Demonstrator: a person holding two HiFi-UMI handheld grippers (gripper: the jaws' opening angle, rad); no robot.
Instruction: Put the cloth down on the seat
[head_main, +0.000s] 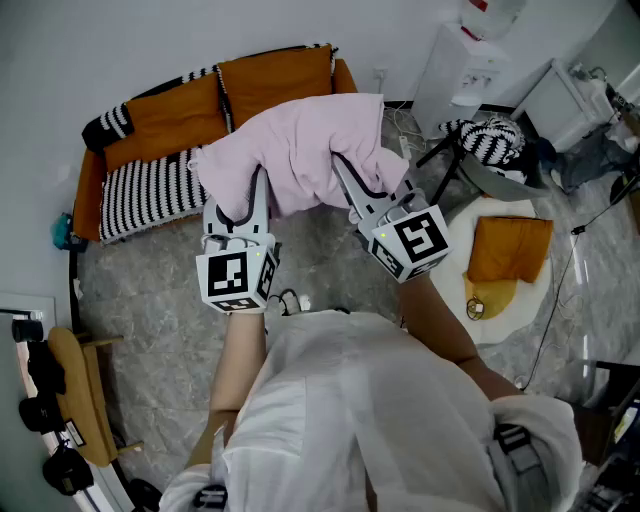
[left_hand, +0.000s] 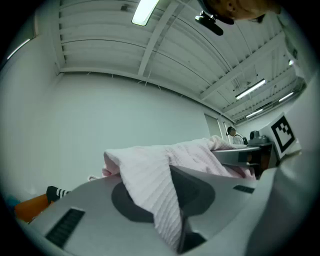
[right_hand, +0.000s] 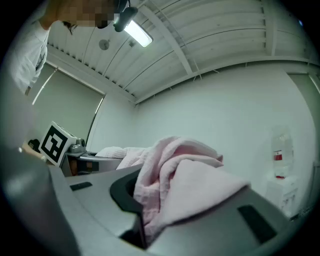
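A pale pink cloth (head_main: 290, 150) hangs bunched between my two grippers, held up in the air above the floor in front of the sofa. My left gripper (head_main: 252, 185) is shut on its left part, with the pink cloth (left_hand: 150, 185) pinched between the jaws. My right gripper (head_main: 345, 170) is shut on the right part, where folds of the cloth (right_hand: 170, 190) spill over the jaws. Both grippers tilt upward, so their views show wall and ceiling. The seat, an orange sofa (head_main: 170, 125) with a black-and-white striped cushion (head_main: 150, 190), stands beyond the cloth at the far left.
A round white rug (head_main: 520, 290) with an orange cushion (head_main: 508, 248) lies on the floor at right. A chair with a striped item (head_main: 490, 140) and a white appliance (head_main: 460, 70) stand at the back right. A wooden rack (head_main: 75, 400) sits at lower left.
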